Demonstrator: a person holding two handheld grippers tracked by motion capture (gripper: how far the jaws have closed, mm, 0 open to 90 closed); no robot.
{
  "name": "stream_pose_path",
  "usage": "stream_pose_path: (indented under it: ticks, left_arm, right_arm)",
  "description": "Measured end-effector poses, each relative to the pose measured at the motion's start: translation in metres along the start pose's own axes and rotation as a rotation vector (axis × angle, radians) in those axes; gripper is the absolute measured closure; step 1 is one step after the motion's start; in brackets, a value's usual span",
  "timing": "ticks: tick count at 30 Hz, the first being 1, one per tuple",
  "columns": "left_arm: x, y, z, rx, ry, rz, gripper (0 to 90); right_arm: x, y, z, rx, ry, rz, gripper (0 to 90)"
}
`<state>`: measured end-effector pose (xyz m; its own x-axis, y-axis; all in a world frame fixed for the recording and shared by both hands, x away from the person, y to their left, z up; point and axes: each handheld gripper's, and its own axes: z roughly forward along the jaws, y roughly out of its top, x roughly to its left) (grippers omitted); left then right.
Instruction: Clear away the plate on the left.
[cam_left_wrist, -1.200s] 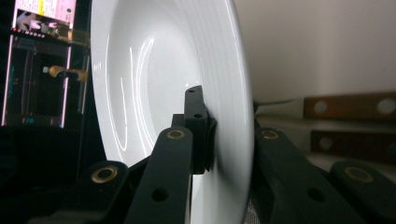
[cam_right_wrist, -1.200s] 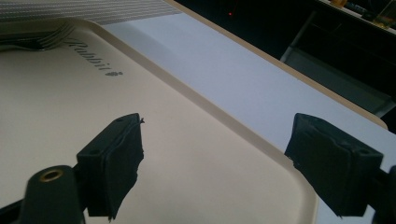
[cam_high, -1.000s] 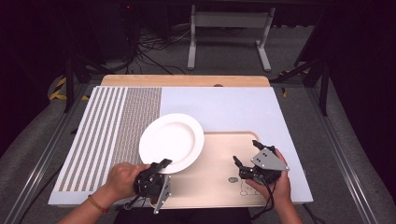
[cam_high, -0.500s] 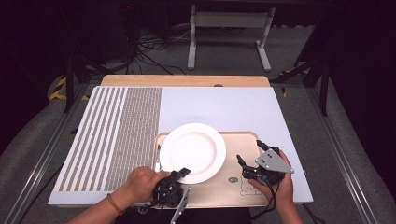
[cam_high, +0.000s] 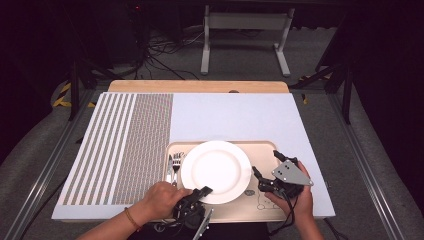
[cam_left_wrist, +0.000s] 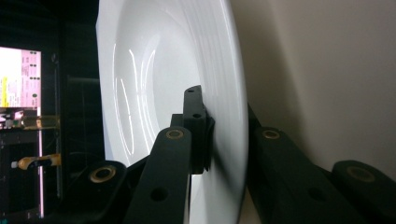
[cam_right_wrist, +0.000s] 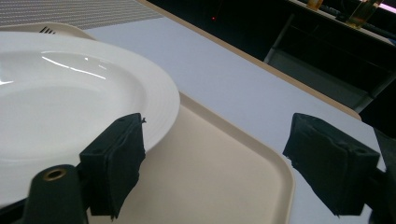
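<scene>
Left gripper (cam_high: 204, 192) clamped on plate (cam_high: 216, 171) rim; right gripper (cam_high: 265, 172) beside it, jaws wide. Looked stiff, glossy, slippery, breakable; rim best hold.

- No word, brand or number can be read anywhere
- The screen (cam_left_wrist: 19, 88) at the left edge of the left gripper view carries lines of dark text on pink and yellow, too small and blurred to make out
- The beige tray (cam_high: 260, 212) bears a faint line drawing near its front right corner in the high view; any lettering there is too small to tell
</scene>
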<state>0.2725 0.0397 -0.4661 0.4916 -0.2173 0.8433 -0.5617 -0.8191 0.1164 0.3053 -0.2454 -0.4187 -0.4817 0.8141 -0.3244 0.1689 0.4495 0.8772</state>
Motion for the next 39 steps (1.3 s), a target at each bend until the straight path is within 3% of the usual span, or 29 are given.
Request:
stream_pose_path:
  ticks: [1, 3, 5, 7, 10, 11, 14, 16, 18, 19, 22, 24, 25, 26, 27, 28, 29, 32, 33, 34, 35, 36, 39]
  left_arm:
    - [-0.003, 0.0, 0.001, 0.005, -0.02, -0.036, 81.9]
    - [-0.003, 0.002, 0.003, 0.005, -0.005, -0.001, 81.8]
    - [-0.006, 0.001, 0.004, 0.004, -0.014, -0.042, 81.8]
    - [-0.002, 0.003, 0.006, -0.011, -0.007, 0.017, 81.8]
    - [-0.005, 0.002, 0.006, -0.018, 0.003, -0.002, 81.5]
    - [-0.007, 0.0, 0.006, -0.018, -0.012, -0.024, 81.5]
    - [-0.005, 0.001, 0.006, -0.038, -0.007, 0.02, 80.9]
    - [-0.005, 0.0, 0.005, -0.048, -0.013, 0.012, 80.9]
    - [-0.008, -0.001, 0.004, -0.029, -0.024, -0.035, 80.8]
    - [-0.005, -0.001, 0.004, -0.048, -0.014, 0.004, 80.7]
    - [-0.008, -0.004, 0.003, -0.047, -0.037, -0.057, 80.3]
    - [-0.006, -0.004, 0.002, -0.063, -0.027, -0.027, 80.0]
    - [-0.006, -0.005, 0.001, -0.063, -0.027, -0.035, 79.8]
    - [-0.008, -0.006, 0.001, -0.058, -0.043, -0.072, 79.7]
    - [-0.008, -0.006, 0.001, -0.059, -0.044, -0.069, 79.6]
    - [-0.006, -0.006, 0.0, -0.066, -0.034, -0.037, 79.6]
    - [-0.008, -0.007, -0.001, -0.054, -0.049, -0.07, 79.6]
    - [-0.008, -0.008, -0.001, -0.064, -0.053, -0.076, 79.2]
    - [-0.006, -0.008, 0.0, -0.075, -0.046, -0.061, 79.0]
    - [-0.007, -0.009, -0.001, -0.074, -0.059, -0.088, 78.6]
    - [-0.005, -0.01, -0.001, -0.083, -0.058, -0.075, 78.0]
    - [-0.006, -0.011, -0.003, -0.076, -0.07, -0.108, 76.5]
    - [-0.005, -0.012, -0.005, -0.076, -0.068, -0.116, 72.3]
  right_arm:
    - [0.0, 0.0, 0.0, 0.0, 0.0, 0.0, 19.6]
    - [0.0, 0.0, 0.0, 0.0, 0.001, -0.004, 19.6]
    - [0.001, 0.0, 0.0, -0.001, 0.003, -0.005, 19.6]
    - [0.002, 0.0, 0.0, 0.001, 0.005, -0.008, 19.6]
    - [0.002, 0.0, 0.001, 0.001, 0.007, -0.01, 19.6]
    - [0.002, 0.0, 0.001, 0.001, 0.007, -0.01, 19.6]
    - [0.002, 0.0, 0.001, 0.002, 0.009, -0.008, 19.6]
    - [0.003, 0.0, 0.002, 0.006, 0.01, -0.01, 19.7]
    - [0.003, 0.0, 0.002, 0.009, 0.014, -0.013, 19.7]
    - [0.004, 0.0, 0.003, 0.008, 0.014, -0.013, 19.7]
    - [0.004, 0.001, 0.003, 0.008, 0.018, -0.015, 19.7]
    - [0.004, 0.001, 0.003, 0.006, 0.017, -0.012, 19.7]
    - [0.004, 0.001, 0.004, 0.006, 0.018, -0.015, 19.7]
    - [0.004, 0.001, 0.004, 0.008, 0.018, -0.018, 19.7]
    - [0.004, 0.001, 0.004, 0.008, 0.019, -0.019, 19.7]
    - [0.004, 0.001, 0.004, 0.008, 0.022, -0.018, 19.7]
    - [0.005, 0.001, 0.004, 0.007, 0.022, -0.02, 19.7]
    - [0.005, 0.001, 0.005, 0.009, 0.027, -0.024, 19.7]
    - [0.005, 0.001, 0.005, 0.01, 0.027, -0.024, 19.7]
    - [0.005, 0.001, 0.005, 0.012, 0.028, -0.023, 19.7]
    - [0.005, 0.001, 0.005, 0.01, 0.028, -0.023, 19.7]
    - [0.005, 0.002, 0.005, 0.01, 0.029, -0.025, 19.7]
    - [0.005, 0.002, 0.005, 0.01, 0.031, -0.025, 19.7]
